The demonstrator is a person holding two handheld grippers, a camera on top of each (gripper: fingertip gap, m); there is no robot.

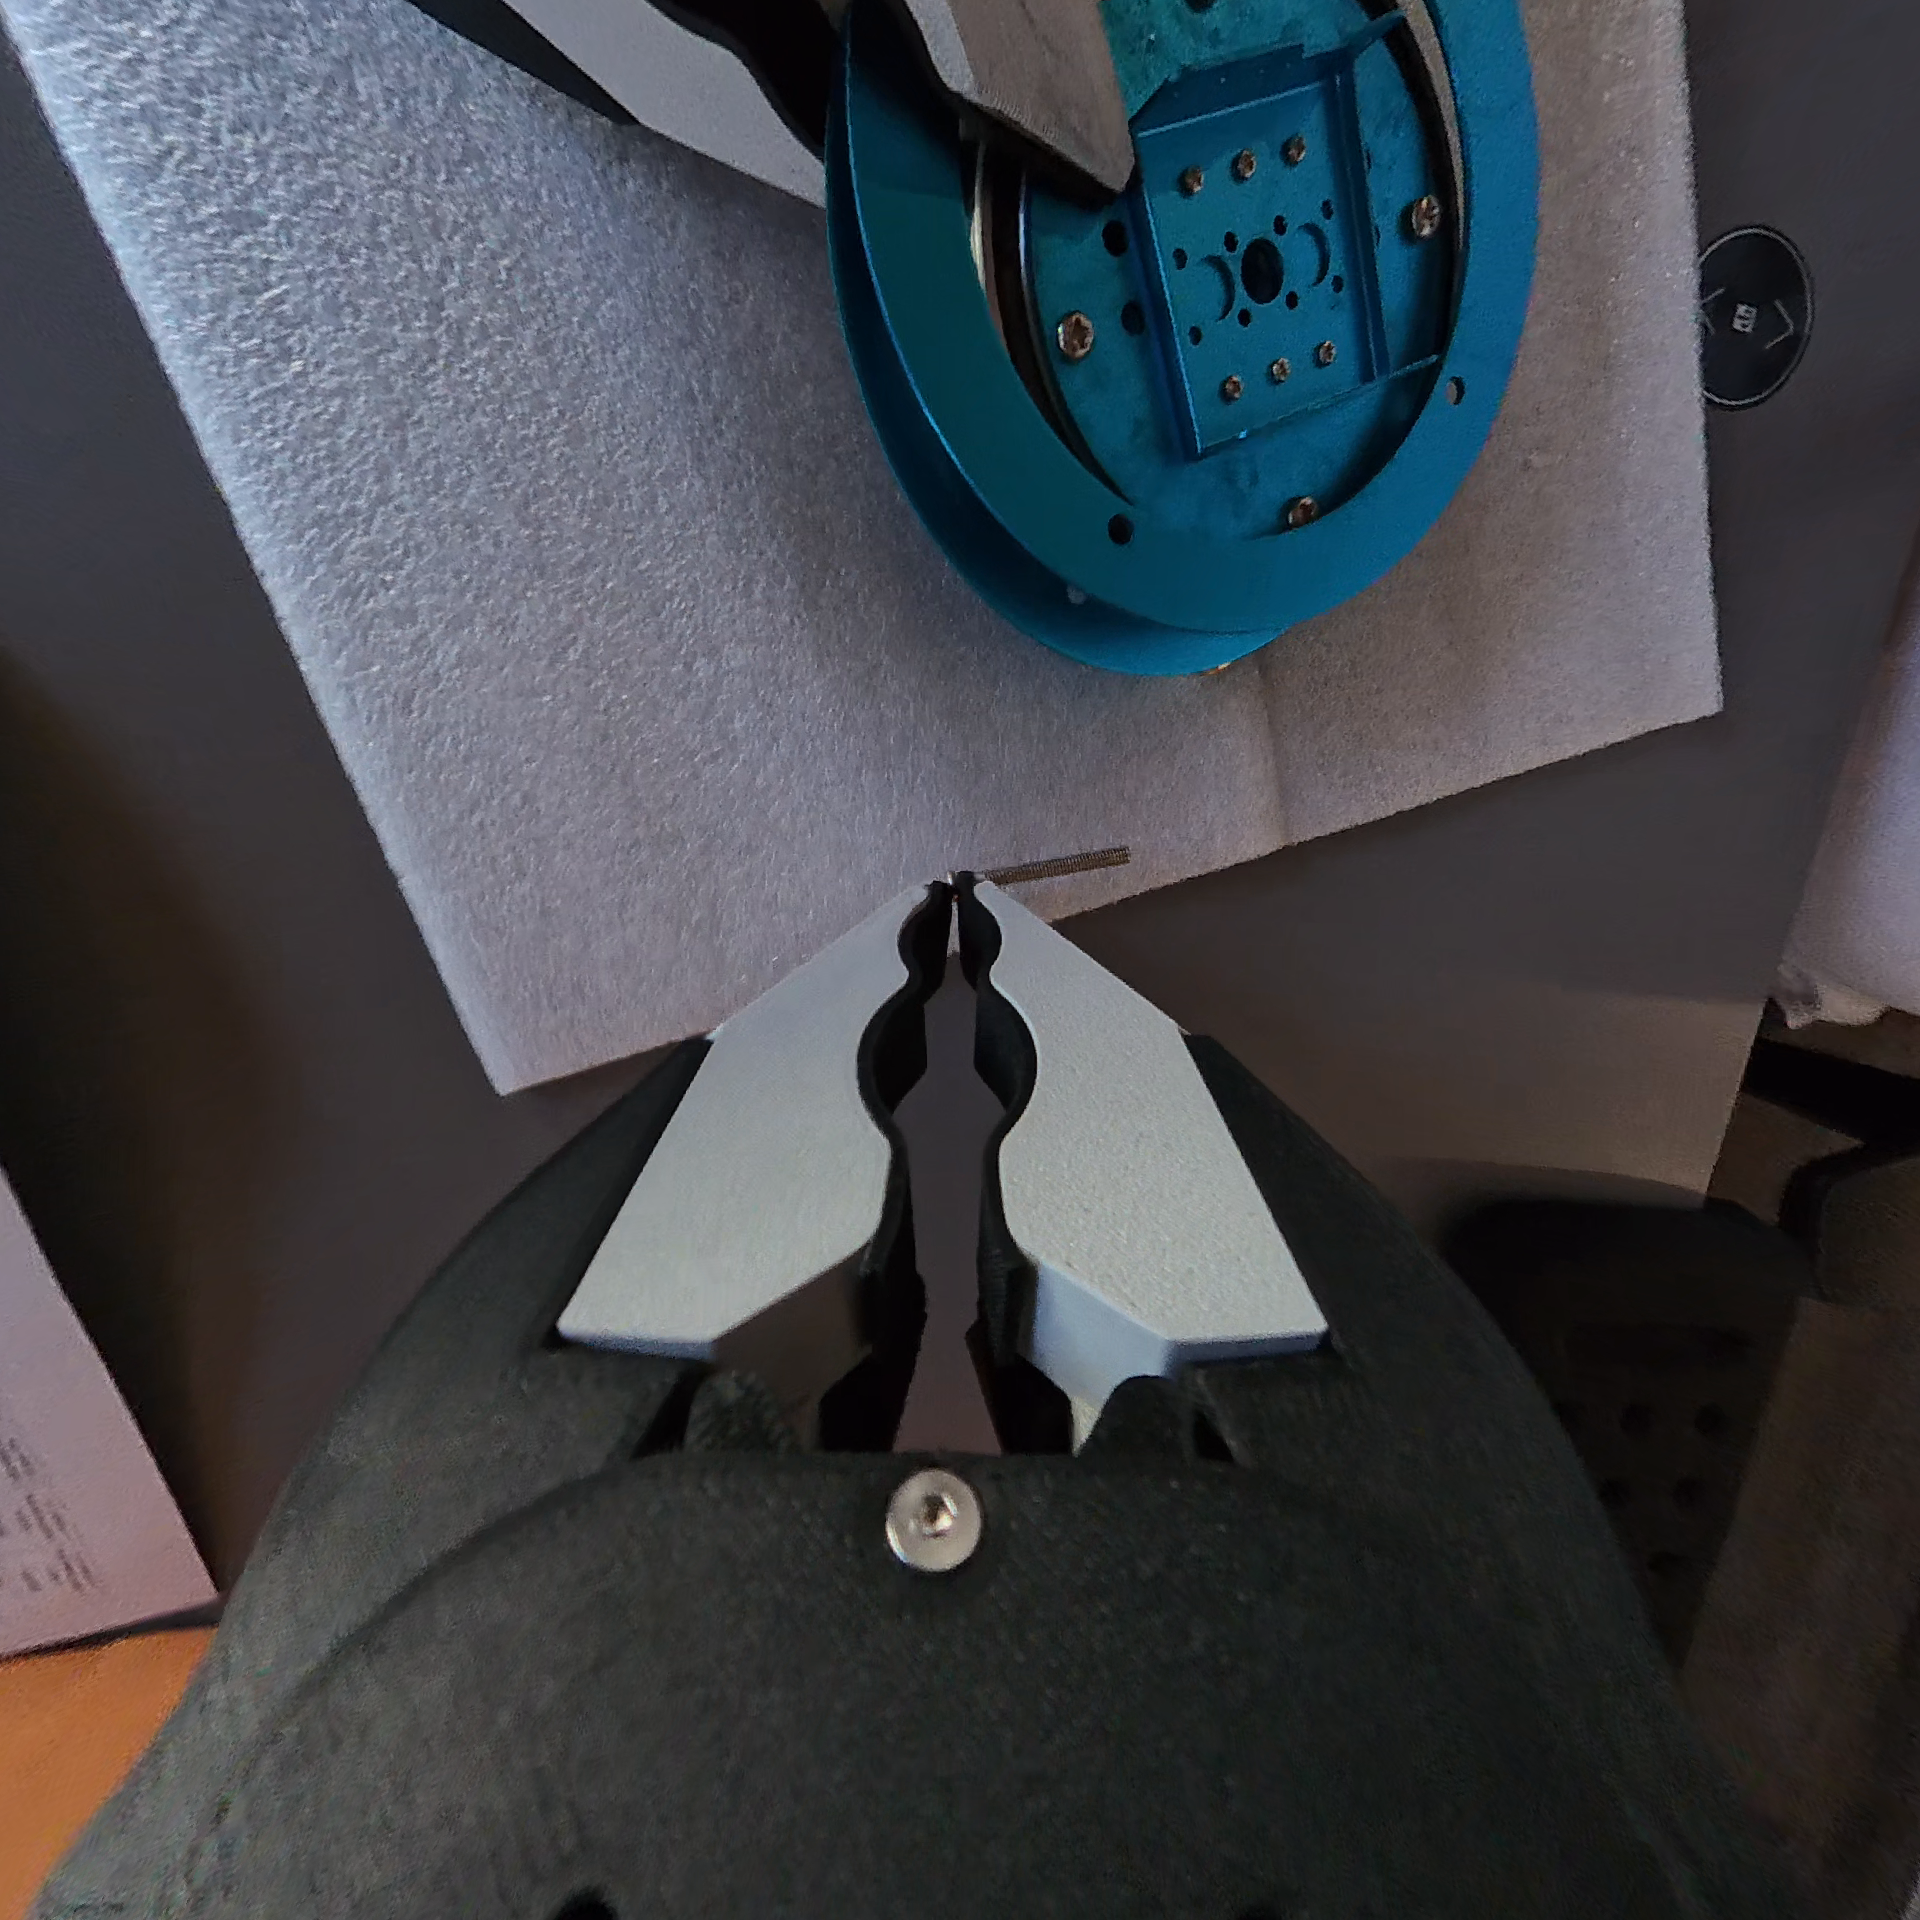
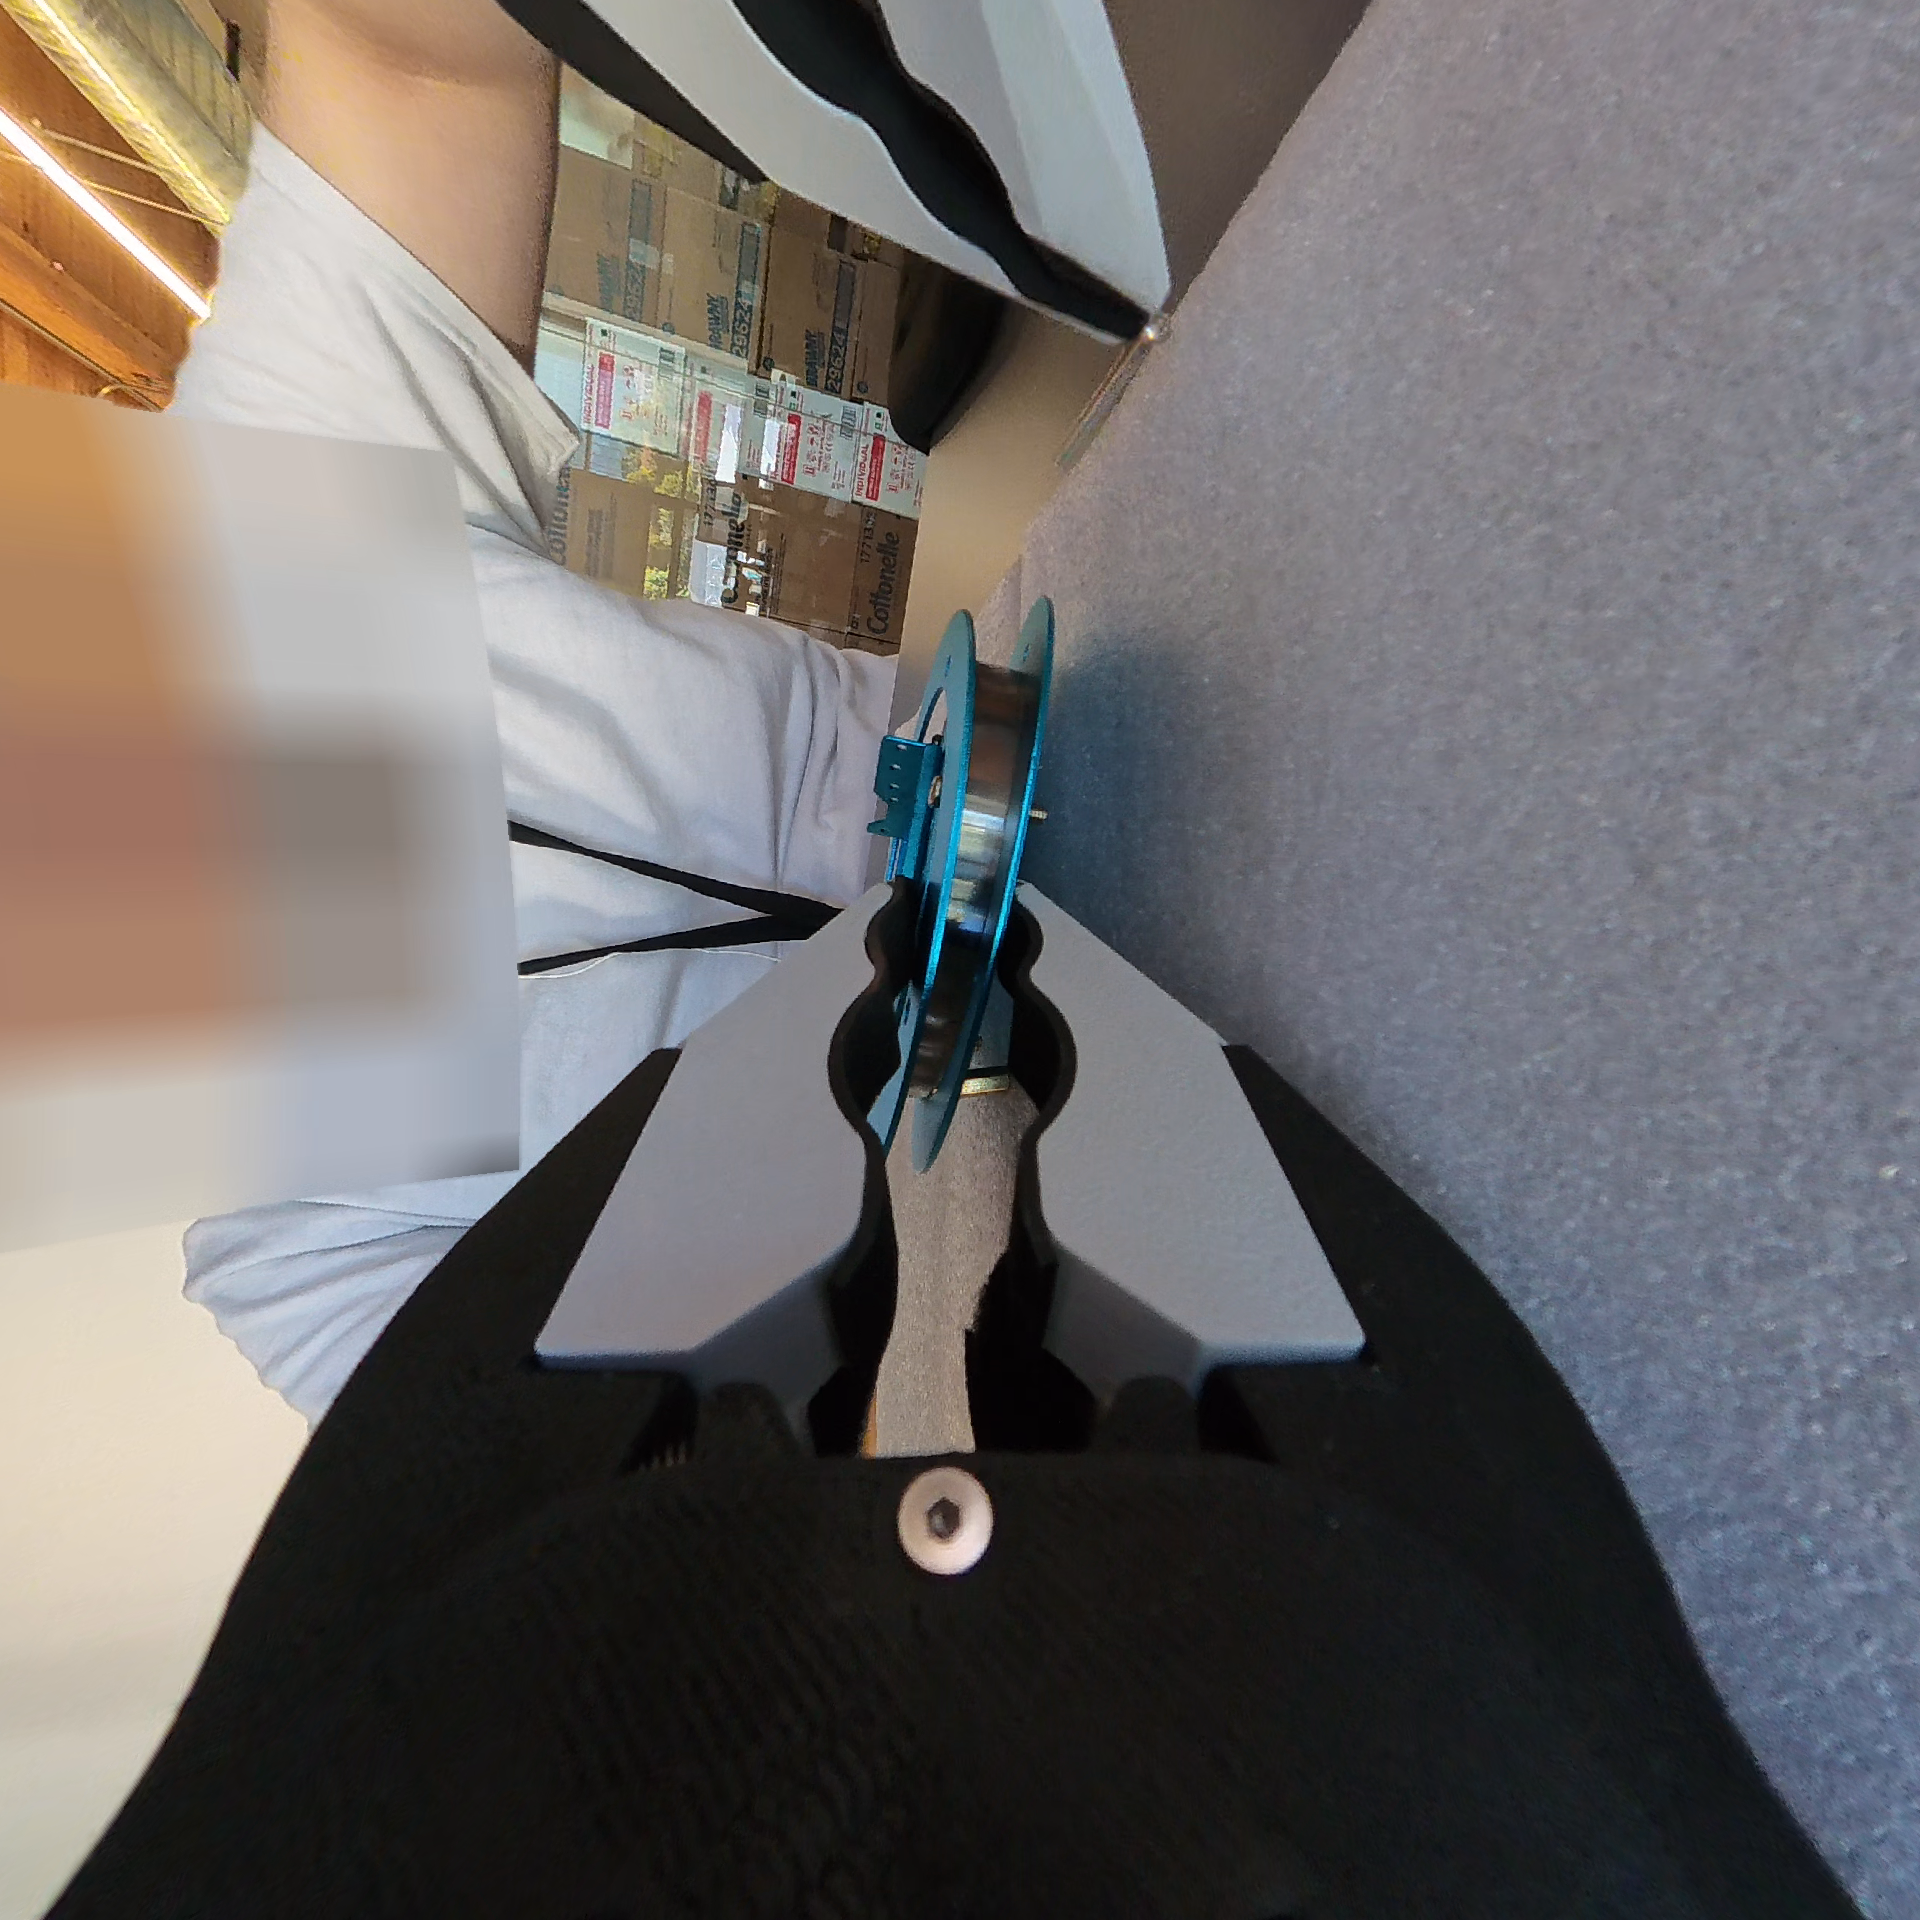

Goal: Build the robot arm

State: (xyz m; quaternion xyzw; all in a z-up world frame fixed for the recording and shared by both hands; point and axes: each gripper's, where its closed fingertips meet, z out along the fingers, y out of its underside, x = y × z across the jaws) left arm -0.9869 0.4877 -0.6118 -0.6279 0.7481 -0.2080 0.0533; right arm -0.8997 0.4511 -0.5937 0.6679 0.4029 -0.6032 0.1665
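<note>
My left gripper [image 1: 956,885] is shut on the head end of a thin threaded screw [image 1: 1060,864]. The screw's shaft sticks out to the right, just over the near edge of a white foam sheet [image 1: 623,520]. My right gripper [image 2: 956,914] is shut on the rim of a blue round assembly [image 2: 971,790]: two blue rings with a metal disc between them and a blue square bracket on one face. It holds the assembly tilted on the foam [image 2: 1507,831]. In the left wrist view the assembly [image 1: 1195,540] lies at the foam's far right, with the right gripper's fingers [image 1: 1039,94] on it.
The foam lies on a dark table [image 1: 1455,987]. A round black disc [image 1: 1754,317] sits at the right, and a printed sheet [image 1: 62,1455] at the lower left. A person in a white shirt [image 2: 675,779] and stacked cardboard boxes [image 2: 727,468] are beyond the table. The left gripper's tips are roughly 11 centimeters from the right gripper's.
</note>
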